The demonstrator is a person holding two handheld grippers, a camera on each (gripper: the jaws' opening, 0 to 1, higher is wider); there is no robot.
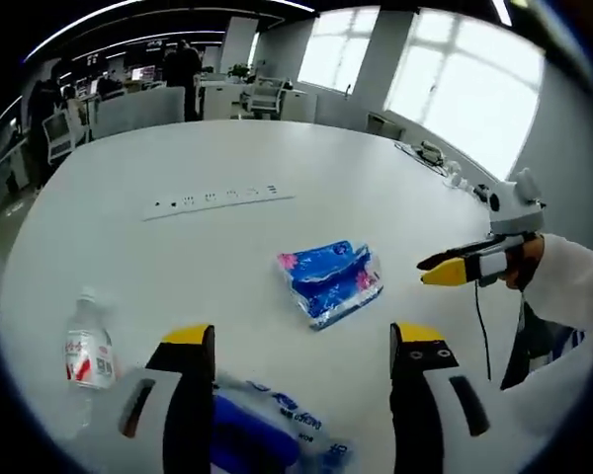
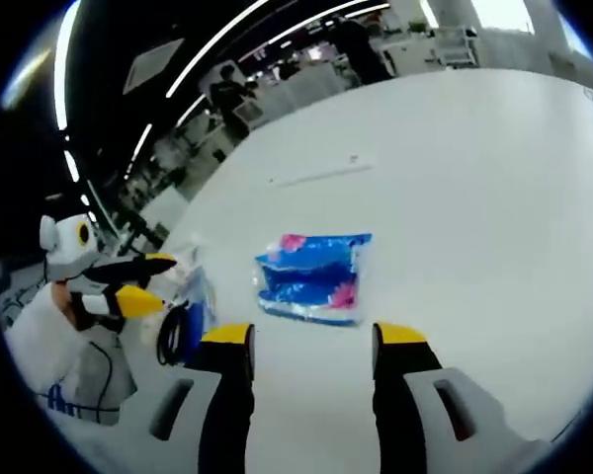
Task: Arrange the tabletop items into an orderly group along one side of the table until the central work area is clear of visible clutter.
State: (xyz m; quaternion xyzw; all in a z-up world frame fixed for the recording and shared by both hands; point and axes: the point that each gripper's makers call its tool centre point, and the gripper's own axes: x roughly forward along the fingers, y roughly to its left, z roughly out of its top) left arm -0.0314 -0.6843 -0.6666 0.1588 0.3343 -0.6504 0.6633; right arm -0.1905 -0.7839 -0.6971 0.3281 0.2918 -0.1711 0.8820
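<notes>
Left claw (image 1: 301, 341): jaws apart, nothing between them. It hangs over the near edge of the white worktop (image 1: 217, 148). Directly below and between its jaws lies a clear bag (image 1: 277, 430) with blue contents; what those contents are cannot be told.

Landmark: the blue tissue pack (image 1: 328, 279), lying flat on the worktop.
- The tissue pack lies ahead of the left claw, apart from the bag.
- A water bottle (image 1: 87, 354) with a red-and-white label stands upright, left of the bag and nearer than the tissue pack. The liquid level cannot be told.
- A white socket strip (image 1: 217, 199) is set into the worktop beyond the tissue pack.
- The right claw (image 1: 445, 269) enters the left gripper view to the right of the tissue pack, well apart from it.

Right claw (image 2: 314, 336): jaws apart, nothing between them. The tissue pack (image 2: 311, 276) lies just ahead of its tips, not touching. In the right gripper view the left claw (image 2: 153, 281) stands left of the tissue pack, jaws apart, over the bag (image 2: 190, 296) and a dark cable loop (image 2: 170, 336).
</notes>
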